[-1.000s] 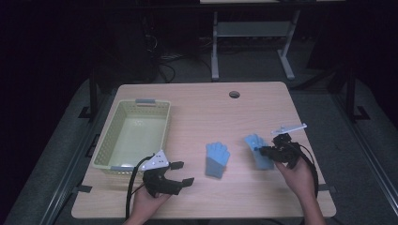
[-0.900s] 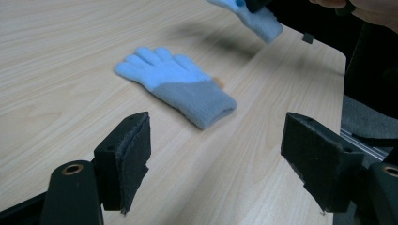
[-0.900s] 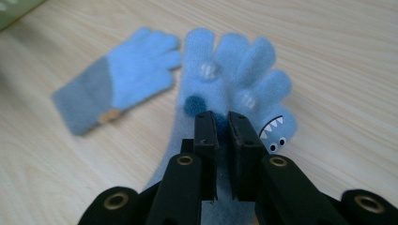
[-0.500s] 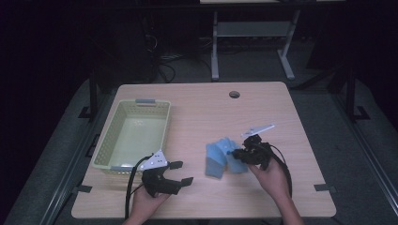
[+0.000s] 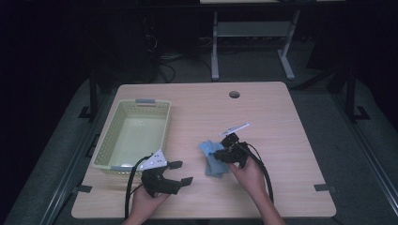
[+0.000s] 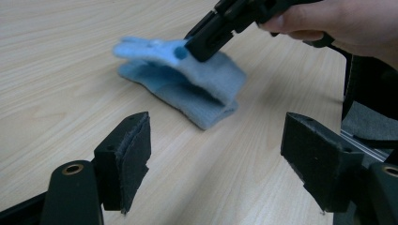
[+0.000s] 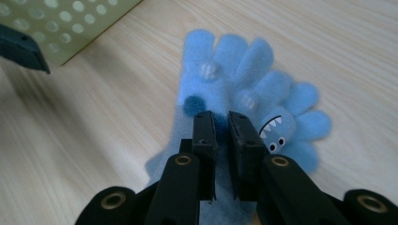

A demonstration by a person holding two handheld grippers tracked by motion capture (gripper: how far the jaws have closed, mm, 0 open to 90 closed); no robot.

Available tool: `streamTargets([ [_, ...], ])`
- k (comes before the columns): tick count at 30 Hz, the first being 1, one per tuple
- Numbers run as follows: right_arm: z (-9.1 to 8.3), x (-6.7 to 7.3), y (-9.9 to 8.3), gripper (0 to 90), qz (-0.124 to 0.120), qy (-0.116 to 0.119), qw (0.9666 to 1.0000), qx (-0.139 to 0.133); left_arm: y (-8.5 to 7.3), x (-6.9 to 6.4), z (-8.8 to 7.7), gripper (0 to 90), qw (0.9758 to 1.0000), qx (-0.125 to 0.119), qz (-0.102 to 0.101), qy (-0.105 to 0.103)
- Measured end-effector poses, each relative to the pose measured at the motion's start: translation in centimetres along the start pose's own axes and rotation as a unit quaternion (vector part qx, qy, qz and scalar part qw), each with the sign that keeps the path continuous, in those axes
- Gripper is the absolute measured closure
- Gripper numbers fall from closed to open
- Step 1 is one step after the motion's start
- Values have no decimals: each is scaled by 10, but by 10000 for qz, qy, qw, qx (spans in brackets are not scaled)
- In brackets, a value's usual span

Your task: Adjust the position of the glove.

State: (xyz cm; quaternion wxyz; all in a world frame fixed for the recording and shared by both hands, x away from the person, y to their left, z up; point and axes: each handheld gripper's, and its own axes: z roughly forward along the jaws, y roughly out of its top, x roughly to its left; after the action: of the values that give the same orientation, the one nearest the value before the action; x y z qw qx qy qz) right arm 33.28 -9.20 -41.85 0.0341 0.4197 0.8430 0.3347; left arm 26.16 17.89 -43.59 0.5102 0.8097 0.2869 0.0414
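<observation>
Nearby, the basket (image 5: 105,145) holds nothing visible.

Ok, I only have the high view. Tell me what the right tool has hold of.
Observer: The right tool is shut on the top glove and holds its edge up off the lower glove.
Operator: Describe that pair.
Observer: Fuzzy blue, with a small monster face showing white teeth.
Operator: Check the left tool.
Observer: The left tool is open and empty. The gloves lie ahead of its jaws, not between them.
</observation>
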Motion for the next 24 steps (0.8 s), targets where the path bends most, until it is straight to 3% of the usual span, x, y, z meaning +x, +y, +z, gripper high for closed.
streamTargets([
  [4,12,-1,0,801,173,-85,9998,113,0,0,0,241,10000,5,-6,15],
  [8,22,-1,-3,699,263,-140,9993,209,0,0,2,243,10000,15,-23,32],
  [9,21,0,-3,650,264,-150,9994,194,0,0,2,244,10000,13,-62,39],
  [13,10,-3,-6,626,205,-179,9996,1,1,1,4,272,9994,29,-347,34],
  [17,-1,-22,-17,599,614,130,9979,-186,5,5,14,308,9947,57,-1022,-70],
  [20,-3,-32,-28,602,869,405,9952,-183,8,8,23,354,9912,207,-1302,-82],
  [24,-4,-38,-37,645,1001,691,9925,-119,9,15,38,475,9849,404,-1677,-161],
])
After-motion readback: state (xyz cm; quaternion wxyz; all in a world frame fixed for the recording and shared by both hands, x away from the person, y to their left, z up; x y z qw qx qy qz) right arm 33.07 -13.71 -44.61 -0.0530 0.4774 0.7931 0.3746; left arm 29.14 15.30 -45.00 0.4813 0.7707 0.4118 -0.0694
